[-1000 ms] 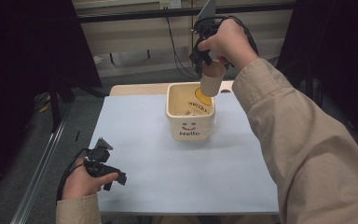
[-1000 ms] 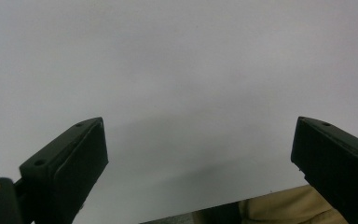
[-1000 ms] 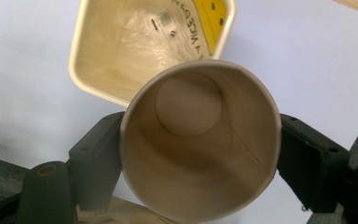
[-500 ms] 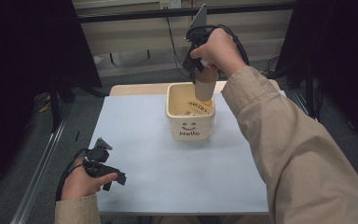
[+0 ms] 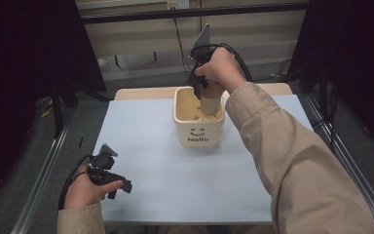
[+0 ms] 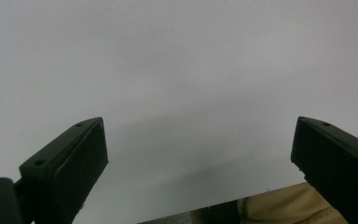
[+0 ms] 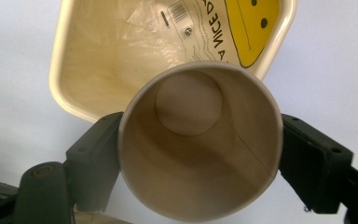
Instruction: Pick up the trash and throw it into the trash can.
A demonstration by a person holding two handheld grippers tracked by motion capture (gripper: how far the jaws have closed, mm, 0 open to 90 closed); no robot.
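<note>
A cream square bin (image 5: 198, 131) with a smiley face and "Hello" printed on its front stands on the table's far middle. My right gripper (image 5: 205, 93) is shut on a brown paper cup (image 5: 210, 102), holding it upright inside the bin's mouth. In the right gripper view the cup (image 7: 200, 140) is empty and sits between the two jaws, above the bin (image 7: 98, 51) lined with a clear plastic bag. At the near left my left gripper (image 5: 119, 187) rests low over the table, open with nothing between its jaws (image 6: 200, 154).
The table top (image 5: 175, 185) is covered by a pale grey sheet. A metal rail (image 5: 48, 161) runs along the left side and another (image 5: 350, 165) along the right. A black cable (image 5: 180, 44) hangs behind the table.
My right gripper has carried the cup left and down, from above the bin's right rim into its mouth. The left gripper has stayed in place.
</note>
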